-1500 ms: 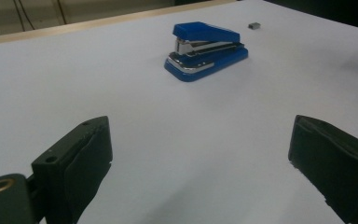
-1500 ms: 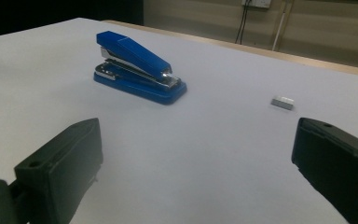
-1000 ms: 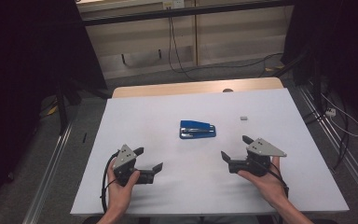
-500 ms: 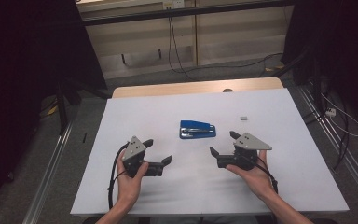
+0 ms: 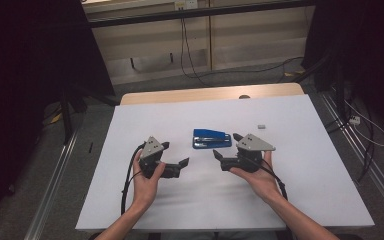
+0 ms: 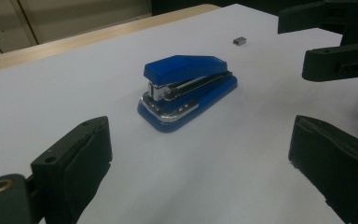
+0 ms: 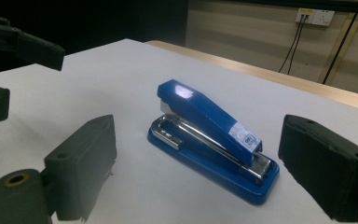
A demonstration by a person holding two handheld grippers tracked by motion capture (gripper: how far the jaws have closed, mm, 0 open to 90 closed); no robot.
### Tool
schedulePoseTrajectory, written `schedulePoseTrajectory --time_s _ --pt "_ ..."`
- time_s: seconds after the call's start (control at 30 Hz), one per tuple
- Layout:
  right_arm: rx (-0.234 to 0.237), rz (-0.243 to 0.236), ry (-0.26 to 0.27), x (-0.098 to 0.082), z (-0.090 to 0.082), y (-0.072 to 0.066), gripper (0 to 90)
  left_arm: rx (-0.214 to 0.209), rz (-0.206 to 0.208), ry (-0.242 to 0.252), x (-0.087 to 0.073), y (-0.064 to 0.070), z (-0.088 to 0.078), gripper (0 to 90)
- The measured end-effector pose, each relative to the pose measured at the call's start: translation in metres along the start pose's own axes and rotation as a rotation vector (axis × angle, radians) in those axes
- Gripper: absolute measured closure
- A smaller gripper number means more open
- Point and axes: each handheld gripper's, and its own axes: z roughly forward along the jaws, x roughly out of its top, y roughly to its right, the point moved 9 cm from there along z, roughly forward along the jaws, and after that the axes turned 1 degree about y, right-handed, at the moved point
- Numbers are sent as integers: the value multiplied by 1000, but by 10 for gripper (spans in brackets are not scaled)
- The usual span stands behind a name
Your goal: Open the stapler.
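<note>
a white sheet covers the table (image 5: 300,200), with a strip of pale wood left bare along the far edge. around it the room is dim: a grey floor, black curtains at both sides, a beige panelled wall behind with black cables hanging down it.

the high view shows both hands at once, the left gripper (image 5: 174,159) and right gripper (image 5: 226,147) facing each other just short of the blue stapler (image 5: 211,138), which lies flat near the middle of the sheet, apart from both. a small grey block (image 5: 261,127) lies off to its right.

the right gripper view catches a wall socket (image 7: 314,16) with two leads plugged in, and a white label on the stapler's top. the left gripper view shows the stapler's nose end with its chrome plate and the small block beyond.

the stapler is glossy blue plastic over bright metal, wedge-shaped. the jaw pads are matt black and blocky. both pairs of jaws stand wide apart and hold nothing; the right's have just been narrowing slightly, with nothing between them
</note>
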Motion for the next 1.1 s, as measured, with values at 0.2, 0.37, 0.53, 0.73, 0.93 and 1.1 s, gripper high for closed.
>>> schedulePoseTrajectory --time_s 0.2,0.37,0.53,0.73,0.93,1.1 --pt "19 6 -7 2 11 -3 157 9 -2 3 7 -5 7 62" --pt "19 14 -13 3 19 -4 180 19 -8 16 12 -6 11 39" --pt "25 13 -26 2 25 -5 208 20 25 -1 12 -9 17 56" --pt "51 29 -37 3 33 -6 308 19 0 7 19 -15 27 58" --pt "51 29 -42 3 40 -1 414 27 28 4 27 -23 41 61" --pt "47 38 -55 1 45 4 435 51 47 -5 35 -31 56 61"
